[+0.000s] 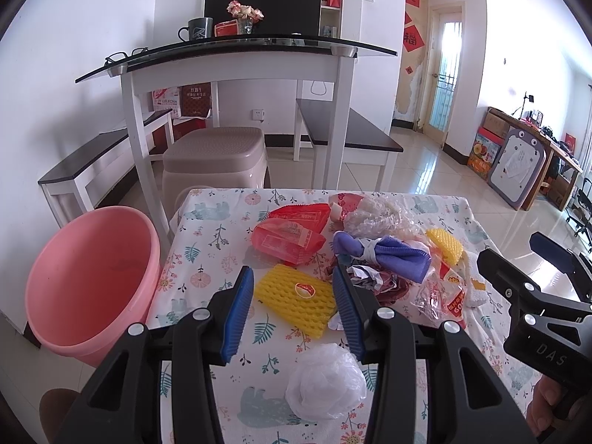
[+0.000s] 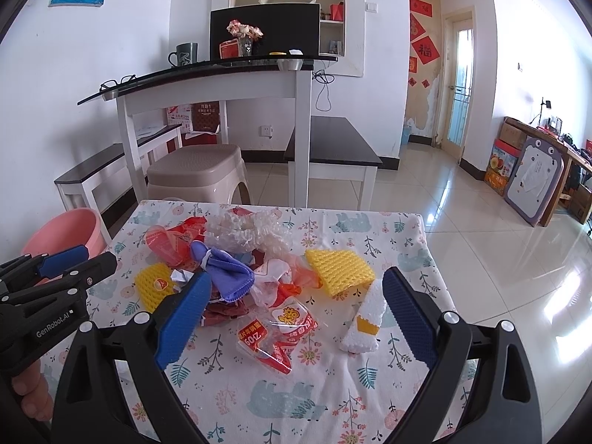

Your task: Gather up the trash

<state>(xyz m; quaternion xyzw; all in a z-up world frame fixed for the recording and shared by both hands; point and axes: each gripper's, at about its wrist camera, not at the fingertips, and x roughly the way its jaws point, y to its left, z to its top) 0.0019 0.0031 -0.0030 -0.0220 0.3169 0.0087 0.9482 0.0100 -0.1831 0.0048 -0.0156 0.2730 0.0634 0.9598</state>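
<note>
Left wrist view: a pink bucket stands empty on the floor off the table's left edge. Trash lies mid-table, uncollected: red wrapper, yellow foam net. Both the left gripper and right gripper hover with jaws spread, holding nothing.

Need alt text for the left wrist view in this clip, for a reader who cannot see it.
The open left gripper hovers over a floral tablecloth strewn with trash, its blue pads either side of a yellow foam fruit net. Beyond lie a red wrapper and a purple cloth; a pink bucket stands on the floor, left.
</note>
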